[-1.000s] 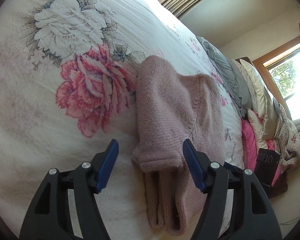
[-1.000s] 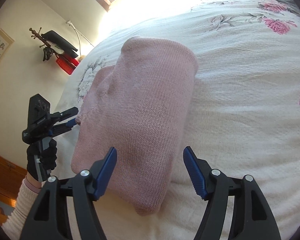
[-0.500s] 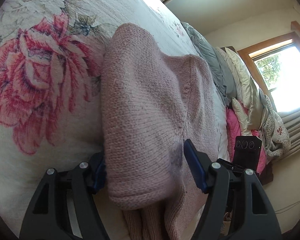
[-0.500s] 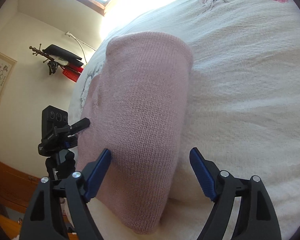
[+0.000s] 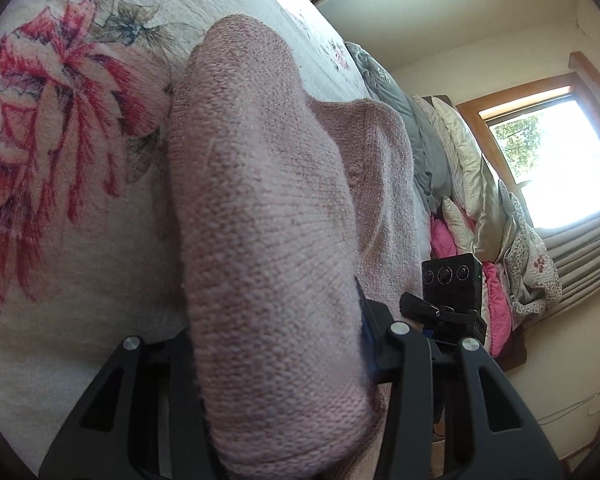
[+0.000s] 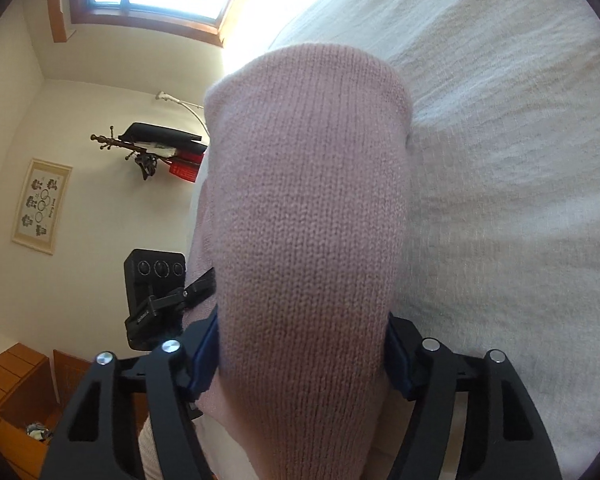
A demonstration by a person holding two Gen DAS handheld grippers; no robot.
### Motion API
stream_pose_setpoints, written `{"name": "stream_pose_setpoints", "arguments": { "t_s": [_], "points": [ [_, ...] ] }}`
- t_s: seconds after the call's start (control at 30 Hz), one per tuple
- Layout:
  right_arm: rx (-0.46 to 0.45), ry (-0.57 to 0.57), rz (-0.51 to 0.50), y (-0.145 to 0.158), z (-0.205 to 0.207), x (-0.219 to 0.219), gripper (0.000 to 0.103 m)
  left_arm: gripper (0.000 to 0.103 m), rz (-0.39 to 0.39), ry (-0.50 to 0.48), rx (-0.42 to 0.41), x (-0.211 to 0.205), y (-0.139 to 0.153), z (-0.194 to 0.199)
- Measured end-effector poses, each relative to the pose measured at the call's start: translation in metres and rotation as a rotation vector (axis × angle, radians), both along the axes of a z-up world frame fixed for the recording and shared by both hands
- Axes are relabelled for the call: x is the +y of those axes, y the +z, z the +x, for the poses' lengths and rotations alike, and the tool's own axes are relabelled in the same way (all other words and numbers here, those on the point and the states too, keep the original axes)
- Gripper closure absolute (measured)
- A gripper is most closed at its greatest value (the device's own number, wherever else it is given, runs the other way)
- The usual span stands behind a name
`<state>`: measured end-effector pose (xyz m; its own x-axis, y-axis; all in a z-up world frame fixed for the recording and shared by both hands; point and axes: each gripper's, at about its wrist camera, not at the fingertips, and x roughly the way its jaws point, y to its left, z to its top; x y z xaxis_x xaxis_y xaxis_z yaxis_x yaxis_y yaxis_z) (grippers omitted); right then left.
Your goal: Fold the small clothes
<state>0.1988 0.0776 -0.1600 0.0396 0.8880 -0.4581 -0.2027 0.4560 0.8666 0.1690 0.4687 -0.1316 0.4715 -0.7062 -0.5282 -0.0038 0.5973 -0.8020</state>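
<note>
A folded pink knit sweater [image 5: 260, 200] lies on the floral bedspread [image 5: 60, 140]. My left gripper [image 5: 276, 320] is shut on one end of it, and the thick folded edge bulges up and hides the left pad. From the opposite end, the right gripper [image 6: 302, 340] straddles the sweater [image 6: 308, 180]. Its jaws stand wide, with a blue pad close against each side of the knit. Each view shows the other gripper beyond the sweater: the right one [image 5: 452, 280] and the left one [image 6: 156, 280].
Grey, cream and pink pillows [image 5: 460, 168] are piled at the bed's far end under a window [image 5: 552, 140]. The white bedspread [image 6: 500, 160] stretches to the right. A coat rack [image 6: 148, 144] and wooden furniture [image 6: 16, 380] stand by the wall.
Both grippers have pushed in over the ends of the sweater until it fills each view. The left jaws have narrowed onto the fabric. The right jaws have drawn in slightly.
</note>
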Motion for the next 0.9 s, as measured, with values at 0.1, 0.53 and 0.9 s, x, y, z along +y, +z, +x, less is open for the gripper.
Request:
{"name": "stream_pose_setpoints", "arguments": {
  "t_s": [0.1,0.53,0.9],
  "points": [
    [-0.016,0.008,0.009,0.012,-0.007,-0.010,0.043,0.062,0.010,0.000,-0.020,-0.008,0.010,-0.007],
    [-0.136,-0.002,-0.072,0.095,-0.027,-0.095,0.043,0.062,-0.028,-0.073,-0.112,-0.122,0.049,-0.038],
    [-0.071,-0.020,-0.115,0.073,-0.029,-0.116,0.043,0.063,0.045,-0.084,-0.065,-0.181,0.021,-0.056]
  ]
}}
